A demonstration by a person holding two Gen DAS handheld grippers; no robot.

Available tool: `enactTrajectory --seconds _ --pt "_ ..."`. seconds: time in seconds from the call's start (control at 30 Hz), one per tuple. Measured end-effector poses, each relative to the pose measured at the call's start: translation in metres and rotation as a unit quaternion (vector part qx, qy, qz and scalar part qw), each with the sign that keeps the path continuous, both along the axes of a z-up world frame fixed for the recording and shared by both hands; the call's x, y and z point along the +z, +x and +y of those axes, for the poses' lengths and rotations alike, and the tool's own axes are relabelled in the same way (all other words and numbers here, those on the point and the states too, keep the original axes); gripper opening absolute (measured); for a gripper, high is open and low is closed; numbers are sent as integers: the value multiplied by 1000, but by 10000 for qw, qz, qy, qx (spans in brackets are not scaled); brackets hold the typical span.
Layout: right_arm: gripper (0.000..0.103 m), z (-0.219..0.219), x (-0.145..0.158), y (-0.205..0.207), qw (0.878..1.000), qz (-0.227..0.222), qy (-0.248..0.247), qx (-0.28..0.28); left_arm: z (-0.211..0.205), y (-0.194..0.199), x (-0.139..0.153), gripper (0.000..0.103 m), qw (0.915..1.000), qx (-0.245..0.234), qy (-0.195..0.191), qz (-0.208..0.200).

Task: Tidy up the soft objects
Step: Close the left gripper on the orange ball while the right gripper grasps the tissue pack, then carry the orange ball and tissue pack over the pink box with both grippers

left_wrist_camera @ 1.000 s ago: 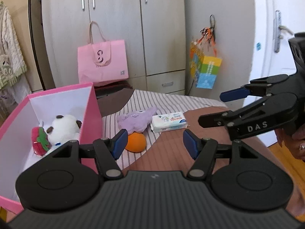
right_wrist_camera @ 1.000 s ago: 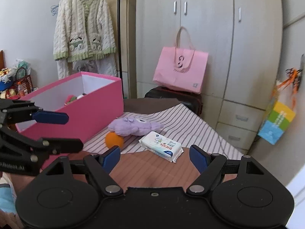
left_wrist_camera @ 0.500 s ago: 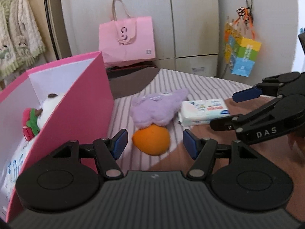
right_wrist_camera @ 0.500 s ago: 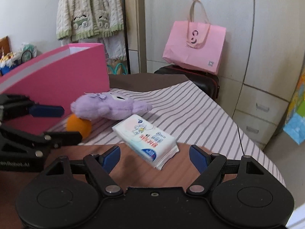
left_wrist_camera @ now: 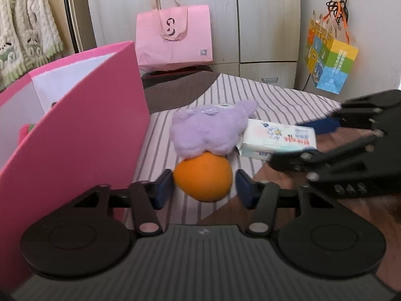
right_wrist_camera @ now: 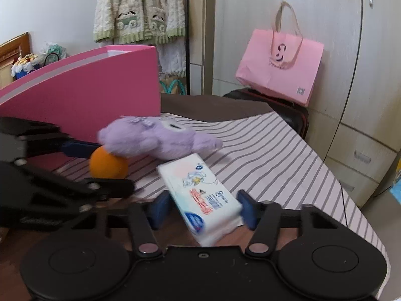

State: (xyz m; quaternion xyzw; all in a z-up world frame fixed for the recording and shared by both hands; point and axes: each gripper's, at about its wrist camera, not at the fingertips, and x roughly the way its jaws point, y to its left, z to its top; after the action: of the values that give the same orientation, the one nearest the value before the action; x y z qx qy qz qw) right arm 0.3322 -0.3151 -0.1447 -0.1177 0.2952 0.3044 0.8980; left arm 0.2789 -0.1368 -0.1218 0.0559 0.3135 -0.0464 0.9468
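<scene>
Two fisheye cams, one per handheld gripper, both tilted down over the striped bedcover (left_wrist_camera: 270, 100), close in. Left cam sits right of the pink box (left_wrist_camera: 82, 135), hard against its wall, facing the wardrobe; orange ball (left_wrist_camera: 203, 179) fills its near field. Right cam sits further right of the box, same heading, w/ the tissue pack (right_wrist_camera: 203, 195) nearest its lens. Shared ground: box, ball, purple plush (right_wrist_camera: 153, 139), tissue pack, pink bag (right_wrist_camera: 279, 69) behind the box. Each cam catches the other gripper at frame edge.
</scene>
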Motion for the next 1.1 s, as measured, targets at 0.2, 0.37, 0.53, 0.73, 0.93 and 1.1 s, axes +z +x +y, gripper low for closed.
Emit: enactTrajectory --seconds 0.2,0.37,0.53,0.73,0.93,1.1 --pt "46 0 6 -38 9994 -161 4 -312 7 -9 6 42 9992 -203 -305 157" --pt "45 -1 7 -67 9971 -258 45 -717 4 -31 13 42 9985 -440 -314 11" --pt "45 -6 11 -87 9926 -90 532 -1088 5 -47 14 42 9965 -623 -553 85" --pt "45 -7 10 -112 9840 -233 592 -1664 8 -65 17 42 9947 -781 -674 42" --pt "45 -7 4 -140 9691 -107 715 -2357 18 -89 25 42 9932 -910 -726 -9" --pt "45 -2 7 -170 9545 -193 973 -2813 30 -108 27 42 9877 -1222 -961 139"
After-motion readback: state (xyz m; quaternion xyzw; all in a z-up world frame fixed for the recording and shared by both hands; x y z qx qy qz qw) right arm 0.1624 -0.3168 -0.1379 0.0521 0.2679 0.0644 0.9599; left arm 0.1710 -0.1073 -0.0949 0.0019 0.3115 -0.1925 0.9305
